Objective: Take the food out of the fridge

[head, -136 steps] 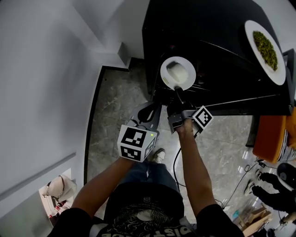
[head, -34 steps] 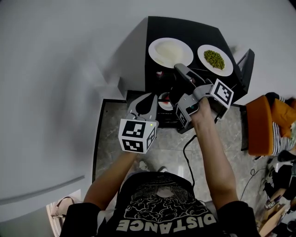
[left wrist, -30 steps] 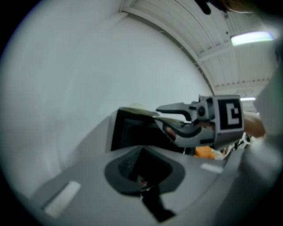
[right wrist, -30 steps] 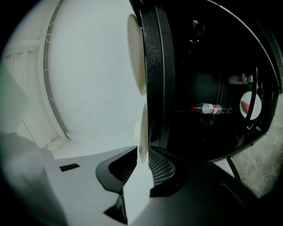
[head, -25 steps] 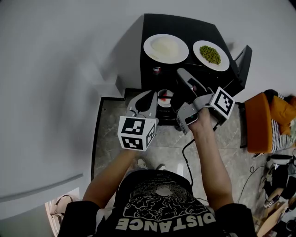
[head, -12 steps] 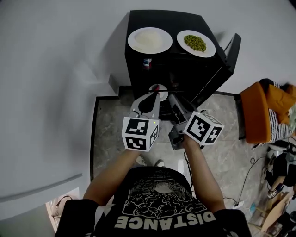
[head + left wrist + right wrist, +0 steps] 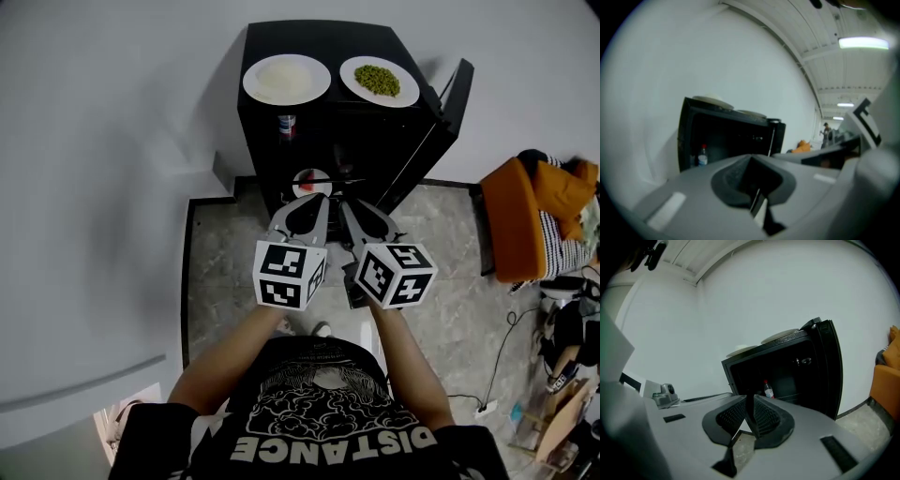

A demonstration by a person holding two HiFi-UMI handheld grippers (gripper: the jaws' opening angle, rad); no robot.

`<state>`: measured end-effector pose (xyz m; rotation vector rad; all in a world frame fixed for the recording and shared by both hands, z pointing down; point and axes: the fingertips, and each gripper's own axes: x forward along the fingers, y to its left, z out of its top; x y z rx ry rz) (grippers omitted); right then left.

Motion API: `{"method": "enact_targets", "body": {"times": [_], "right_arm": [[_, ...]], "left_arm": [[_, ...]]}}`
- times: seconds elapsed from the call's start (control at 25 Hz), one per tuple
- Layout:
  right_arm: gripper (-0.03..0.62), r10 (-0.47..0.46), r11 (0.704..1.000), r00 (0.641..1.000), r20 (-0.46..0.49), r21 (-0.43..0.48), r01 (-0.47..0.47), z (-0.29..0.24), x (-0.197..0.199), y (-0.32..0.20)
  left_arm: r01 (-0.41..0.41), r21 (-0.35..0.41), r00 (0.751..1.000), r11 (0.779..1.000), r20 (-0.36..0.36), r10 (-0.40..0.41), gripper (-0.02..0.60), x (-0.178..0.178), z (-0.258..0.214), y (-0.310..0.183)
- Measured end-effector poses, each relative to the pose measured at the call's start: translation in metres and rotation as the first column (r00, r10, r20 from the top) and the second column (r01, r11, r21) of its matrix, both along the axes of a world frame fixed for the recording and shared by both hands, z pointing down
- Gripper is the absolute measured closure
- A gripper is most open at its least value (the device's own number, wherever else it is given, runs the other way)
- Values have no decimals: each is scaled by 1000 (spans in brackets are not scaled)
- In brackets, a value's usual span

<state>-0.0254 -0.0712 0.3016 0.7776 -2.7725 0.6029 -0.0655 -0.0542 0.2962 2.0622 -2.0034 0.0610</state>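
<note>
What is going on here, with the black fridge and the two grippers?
A person stands before a small fridge with its door open. A rice plate and a peas plate sit on top of it. Inside are a bottle and a lower plate with something red on it. The left gripper and right gripper are both shut and empty, held side by side in front of the fridge.

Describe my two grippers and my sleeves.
The left gripper and right gripper are grey wedge-shaped shells with black ribbed fingers; each carries a white cube with black square markers. You wear a black short-sleeved T-shirt with pale print.
</note>
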Motion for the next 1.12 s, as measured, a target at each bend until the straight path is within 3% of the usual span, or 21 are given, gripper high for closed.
{"method": "enact_targets", "body": {"times": [0.32, 0.64, 0.88, 1.12], "right_arm": [[553, -7, 1000, 1000, -2, -8, 7, 3, 3, 0], [553, -29, 989, 996, 84, -140, 41, 28, 5, -1], [553, -76, 968, 993, 86, -232, 94, 75, 0, -2], [553, -124, 929, 986, 114, -336, 155, 125, -8, -5]], "left_arm": [[-5, 0, 1000, 1000, 1, 5, 580, 5, 1, 2], [20, 6, 1000, 1000, -21, -20, 580, 3, 15, 9], [85, -33, 994, 996, -60, -87, 580, -4, 55, 17], [148, -50, 983, 988, -101, -152, 580, -7, 90, 22]]}}
